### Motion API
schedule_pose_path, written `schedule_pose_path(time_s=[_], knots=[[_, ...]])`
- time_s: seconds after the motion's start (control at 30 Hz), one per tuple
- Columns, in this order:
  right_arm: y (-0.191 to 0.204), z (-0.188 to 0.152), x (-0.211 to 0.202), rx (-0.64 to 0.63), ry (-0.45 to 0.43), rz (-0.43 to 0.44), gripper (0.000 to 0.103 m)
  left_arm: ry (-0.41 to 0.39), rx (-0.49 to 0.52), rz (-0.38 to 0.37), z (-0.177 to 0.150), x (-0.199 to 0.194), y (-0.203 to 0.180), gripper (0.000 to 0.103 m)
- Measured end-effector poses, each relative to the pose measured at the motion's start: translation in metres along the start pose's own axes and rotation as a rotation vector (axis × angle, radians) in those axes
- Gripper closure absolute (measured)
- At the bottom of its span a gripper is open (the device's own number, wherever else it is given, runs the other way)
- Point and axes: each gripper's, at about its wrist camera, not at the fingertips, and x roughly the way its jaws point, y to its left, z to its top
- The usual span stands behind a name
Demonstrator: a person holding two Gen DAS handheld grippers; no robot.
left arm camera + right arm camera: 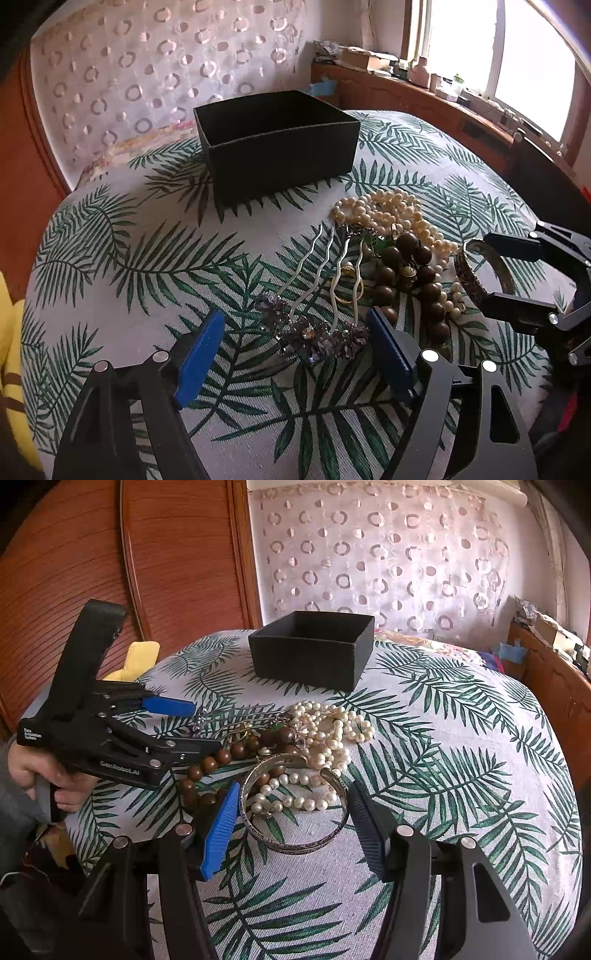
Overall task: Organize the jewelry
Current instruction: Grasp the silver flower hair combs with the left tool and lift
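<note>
A pile of jewelry lies on the leaf-print cloth in front of an open black box (277,144) (312,648). It holds a pearl necklace (391,218) (332,731), brown wooden beads (410,269) (210,764), a silver hair comb with purple crystals (317,336) and a metal cuff bangle (467,273) (295,842). My left gripper (295,343) (203,723) is open, its jaws either side of the comb's crystal end. My right gripper (295,823) (491,273) is open, its jaws either side of the bangle.
The leaf-print cloth (147,258) (461,757) covers a rounded table that drops off on all sides. A yellow object (136,661) lies at the left edge. A wooden sideboard (424,96) with clutter stands by the window. A curtain hangs behind the box.
</note>
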Motion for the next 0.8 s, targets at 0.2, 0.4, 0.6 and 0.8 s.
schedule_pose_path(time_s=[0.2,0.4,0.6,0.8], knots=[[0.0,0.0,0.0,-0.001,0.001,-0.001,0.041,-0.015,0.002,-0.006,0.0,-0.004,0.002,0.05],[0.002,0.0,0.001,-0.012,0.006,-0.013,0.041,-0.051,-0.026,0.005,-0.003,-0.016,0.01,0.05],[0.002,0.002,0.003,-0.023,0.013,-0.027,0.041,-0.082,-0.041,0.032,-0.004,-0.029,0.018,0.05],[0.004,0.013,-0.002,-0.039,-0.003,-0.028,0.041,-0.115,-0.056,0.037,0.002,-0.039,0.02,0.05]])
